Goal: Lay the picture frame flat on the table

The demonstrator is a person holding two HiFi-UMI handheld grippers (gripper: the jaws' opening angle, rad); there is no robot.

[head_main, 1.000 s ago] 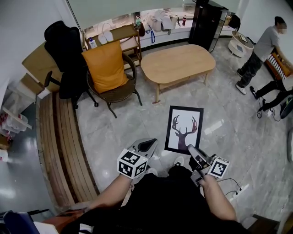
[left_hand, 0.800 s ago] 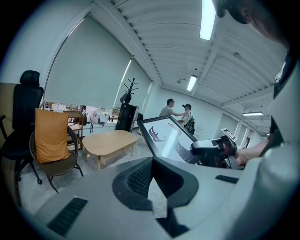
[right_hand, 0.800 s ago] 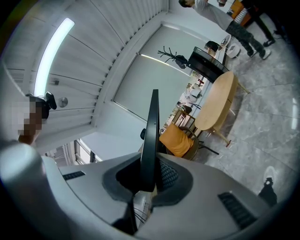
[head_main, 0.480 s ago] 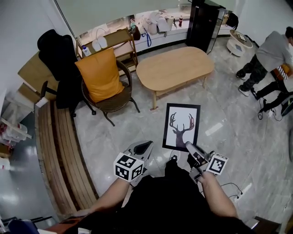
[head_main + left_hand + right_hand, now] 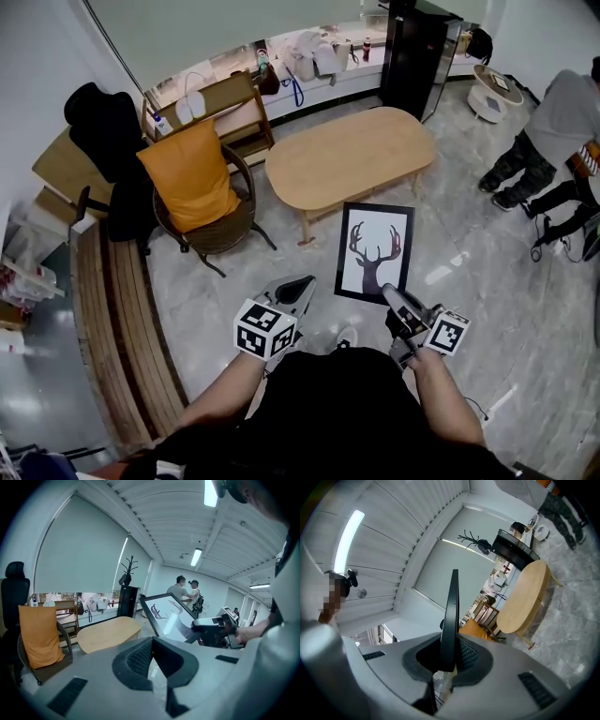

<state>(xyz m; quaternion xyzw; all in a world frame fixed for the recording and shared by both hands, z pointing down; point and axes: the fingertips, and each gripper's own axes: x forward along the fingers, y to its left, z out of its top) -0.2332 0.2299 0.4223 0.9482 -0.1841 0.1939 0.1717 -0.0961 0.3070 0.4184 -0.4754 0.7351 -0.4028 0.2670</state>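
Mid-picture, right gripper (image 5: 391, 295) tight on black rectangular deer-print picture frame (image 5: 375, 251); left gripper (image 5: 300, 287) lower left, closed, empty.

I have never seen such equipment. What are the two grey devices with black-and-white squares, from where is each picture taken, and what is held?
There is no robot: a person carries two hand-held two-jaw grippers, and the marked cubes are parts of them. The head view comes from a camera on the person's head, looking down; the left gripper shows at its left, the right gripper at its right. The two gripper views come from cameras riding on each gripper, looking along its jaws. The right gripper is clamped on the lower edge of the picture frame, black with a deer drawing, held in the air. The left gripper's jaws are together, with nothing between them. The wooden table looks bare; the frame is not on it yet.
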